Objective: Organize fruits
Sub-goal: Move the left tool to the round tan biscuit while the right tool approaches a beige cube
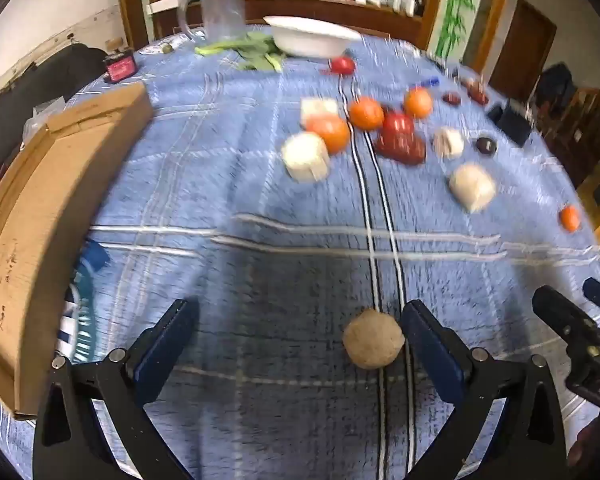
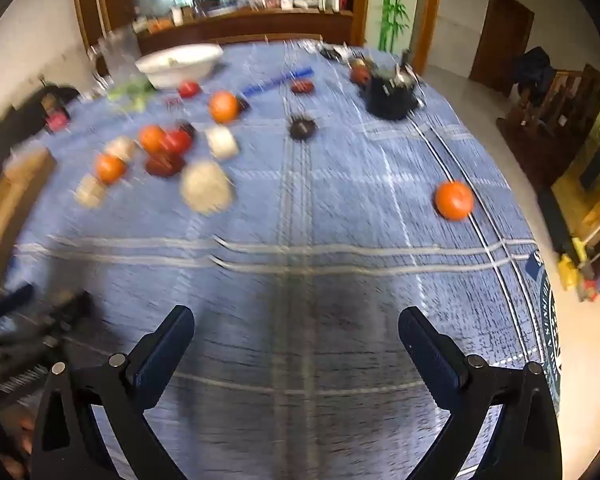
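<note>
Two wide-open, empty grippers, left gripper (image 1: 300,320) and right gripper (image 2: 296,326), over bare blue tablecloth (image 2: 340,208), fruit cluster (image 2: 164,148) farther off.

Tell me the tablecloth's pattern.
The tablecloth is blue with pale and dark crossing stripes, a plaid; the right wrist view shows it best.

On the bench (image 1: 220,200), a cardboard box (image 1: 52,216) lies along the left edge. A cluster of fruits (image 1: 364,128) sits in the middle, with a bowl (image 1: 312,38) behind it and a jug (image 1: 222,8) left of the bowl. One round fruit (image 1: 373,338) lies nearest, and one orange (image 2: 454,201) lies apart at the right.
</note>
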Action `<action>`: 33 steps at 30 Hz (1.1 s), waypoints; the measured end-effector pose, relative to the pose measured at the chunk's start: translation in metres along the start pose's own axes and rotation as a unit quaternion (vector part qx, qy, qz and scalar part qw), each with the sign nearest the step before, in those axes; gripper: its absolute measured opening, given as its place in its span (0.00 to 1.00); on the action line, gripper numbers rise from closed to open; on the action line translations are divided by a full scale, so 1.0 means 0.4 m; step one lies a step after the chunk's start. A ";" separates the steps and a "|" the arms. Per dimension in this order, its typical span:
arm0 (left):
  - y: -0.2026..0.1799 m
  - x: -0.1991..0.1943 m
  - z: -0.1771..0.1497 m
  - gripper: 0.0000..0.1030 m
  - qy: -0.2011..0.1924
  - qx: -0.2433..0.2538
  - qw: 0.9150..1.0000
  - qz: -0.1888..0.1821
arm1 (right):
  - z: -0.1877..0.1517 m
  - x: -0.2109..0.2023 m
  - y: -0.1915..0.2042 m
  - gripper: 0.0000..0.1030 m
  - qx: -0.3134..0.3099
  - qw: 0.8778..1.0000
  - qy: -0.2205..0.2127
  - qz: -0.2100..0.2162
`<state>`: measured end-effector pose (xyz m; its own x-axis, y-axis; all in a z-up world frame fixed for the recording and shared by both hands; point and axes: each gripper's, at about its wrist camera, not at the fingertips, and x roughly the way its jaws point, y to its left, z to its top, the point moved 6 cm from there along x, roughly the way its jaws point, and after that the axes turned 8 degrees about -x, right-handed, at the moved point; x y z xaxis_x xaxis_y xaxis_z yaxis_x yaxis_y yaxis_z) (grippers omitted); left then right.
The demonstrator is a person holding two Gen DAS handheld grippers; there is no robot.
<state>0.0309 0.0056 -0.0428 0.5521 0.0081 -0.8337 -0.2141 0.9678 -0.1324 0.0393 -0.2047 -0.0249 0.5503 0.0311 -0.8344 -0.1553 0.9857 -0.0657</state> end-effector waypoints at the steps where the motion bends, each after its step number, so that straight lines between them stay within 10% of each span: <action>1: 0.014 -0.019 0.013 1.00 -0.010 -0.003 1.000 0.011 | 0.010 -0.013 0.009 1.00 -0.001 1.000 0.000 0.004; 33: 0.125 -0.263 0.009 1.00 -0.099 -0.010 0.995 0.009 | 0.007 -0.288 0.143 1.00 -0.035 0.995 -0.087 -0.026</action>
<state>-0.0352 0.0542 0.0401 0.6954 0.0759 -0.7146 -0.2401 0.9618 -0.1314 -0.0308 -0.1515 0.0689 0.6911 0.0146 -0.7226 -0.1771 0.9727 -0.1497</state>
